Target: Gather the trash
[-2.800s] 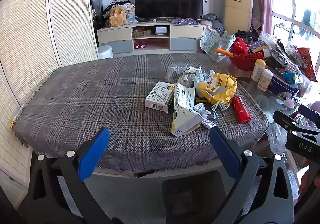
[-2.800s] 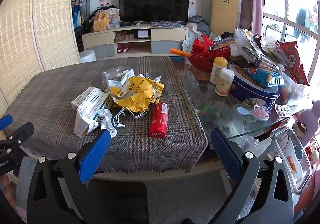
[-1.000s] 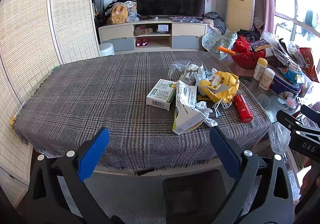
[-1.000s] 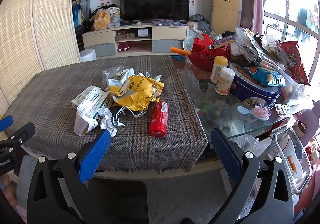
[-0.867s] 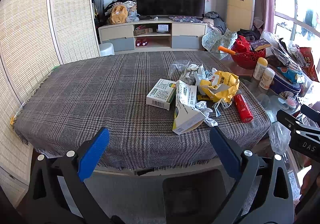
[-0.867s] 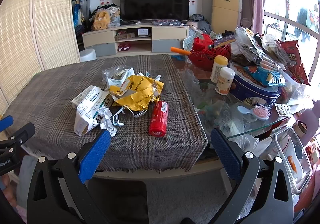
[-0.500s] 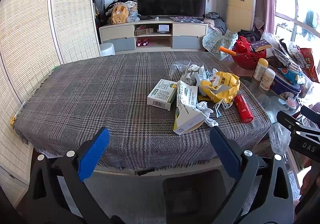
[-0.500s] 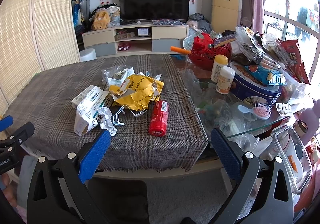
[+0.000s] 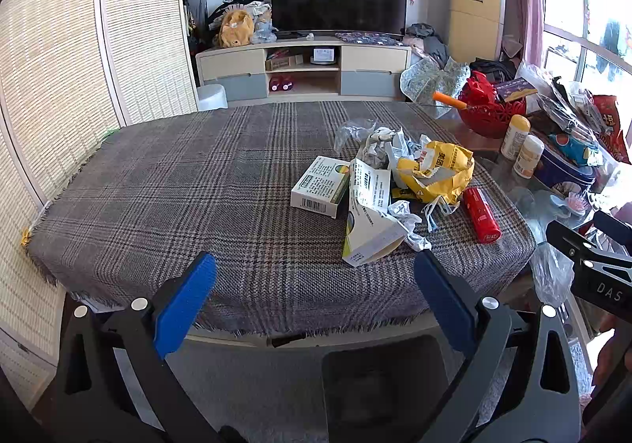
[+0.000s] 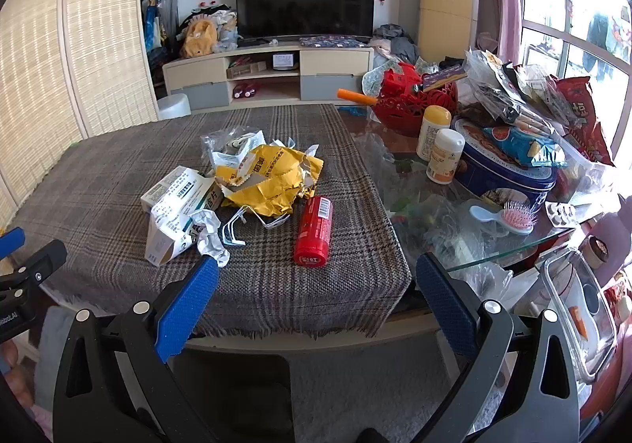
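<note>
A heap of trash lies on the plaid tablecloth (image 9: 177, 186): a crumpled yellow bag (image 9: 434, 170) (image 10: 272, 182), a white medicine box (image 9: 320, 186), a torn white carton (image 9: 367, 222) (image 10: 173, 222), crumpled paper (image 10: 209, 233) and a red tube (image 9: 480, 214) (image 10: 314, 229). My left gripper (image 9: 314, 285) hangs open before the table's near edge, nothing between its blue pads. My right gripper (image 10: 316, 293) is open too, short of the near edge, with the red tube just beyond it. Each gripper's black body shows at the other view's edge.
The glass tabletop (image 10: 466, 241) to the right holds a red basket (image 10: 414, 103), two white bottles (image 10: 442, 147), a blue tin (image 10: 505, 170), snack bags and a pink brush (image 10: 517, 220). A dark chair back (image 9: 383, 380) sits below the near edge. A TV stand (image 9: 304, 68) lies behind.
Both views have shifted only slightly; the table and trash sit a touch nearer. Both grippers stay open and nothing on the table has moved.
</note>
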Available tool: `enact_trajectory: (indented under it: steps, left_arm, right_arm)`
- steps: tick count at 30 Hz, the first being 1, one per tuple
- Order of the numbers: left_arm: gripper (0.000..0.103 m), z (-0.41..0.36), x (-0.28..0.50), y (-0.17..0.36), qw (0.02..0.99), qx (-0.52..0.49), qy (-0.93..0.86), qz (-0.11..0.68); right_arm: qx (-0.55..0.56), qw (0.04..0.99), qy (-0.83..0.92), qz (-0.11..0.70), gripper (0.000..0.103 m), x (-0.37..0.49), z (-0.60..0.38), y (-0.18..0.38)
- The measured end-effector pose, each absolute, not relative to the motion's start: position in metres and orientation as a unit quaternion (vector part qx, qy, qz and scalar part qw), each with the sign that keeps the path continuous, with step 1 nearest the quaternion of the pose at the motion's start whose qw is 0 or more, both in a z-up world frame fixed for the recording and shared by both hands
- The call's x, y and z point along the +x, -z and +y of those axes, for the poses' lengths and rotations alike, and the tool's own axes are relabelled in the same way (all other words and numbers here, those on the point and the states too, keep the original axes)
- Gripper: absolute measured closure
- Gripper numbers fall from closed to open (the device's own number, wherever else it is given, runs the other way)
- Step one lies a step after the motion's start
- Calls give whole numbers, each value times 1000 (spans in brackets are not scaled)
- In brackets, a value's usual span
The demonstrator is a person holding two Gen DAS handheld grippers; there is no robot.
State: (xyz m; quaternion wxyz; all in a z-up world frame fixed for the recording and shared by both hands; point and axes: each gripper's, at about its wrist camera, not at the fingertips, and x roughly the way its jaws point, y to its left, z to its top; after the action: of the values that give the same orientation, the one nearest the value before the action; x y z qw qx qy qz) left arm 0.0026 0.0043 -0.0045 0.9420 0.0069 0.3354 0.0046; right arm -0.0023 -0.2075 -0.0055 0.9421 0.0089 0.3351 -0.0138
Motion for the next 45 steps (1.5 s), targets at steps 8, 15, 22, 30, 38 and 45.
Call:
enact_trajectory:
  steps: [8,15,22,30,38,45]
  left_arm:
    - [8,5,4,7,940,6,-10,340]
    - [8,4,2,3,944,7,0,330]
    - [8,6,9,7,940,0,7,341]
    - [8,1,24,22,925,0,14,380]
    - [8,-5,65,10,914,-9,45,402]
    - [9,-20,111,9,907,12,59,417]
  right_arm:
    - [1,945,17,325,3,-3,-207,5]
    - [2,941,11,337,3,2,-210,8]
    - [37,931,-1,364,3,8,-218,16]
    - [-3,922,10,387,3,19,-212,20]
    - [68,892,-23,447,3,71,-237,27]
    - [107,864,-37,491,15,115,-246,45]
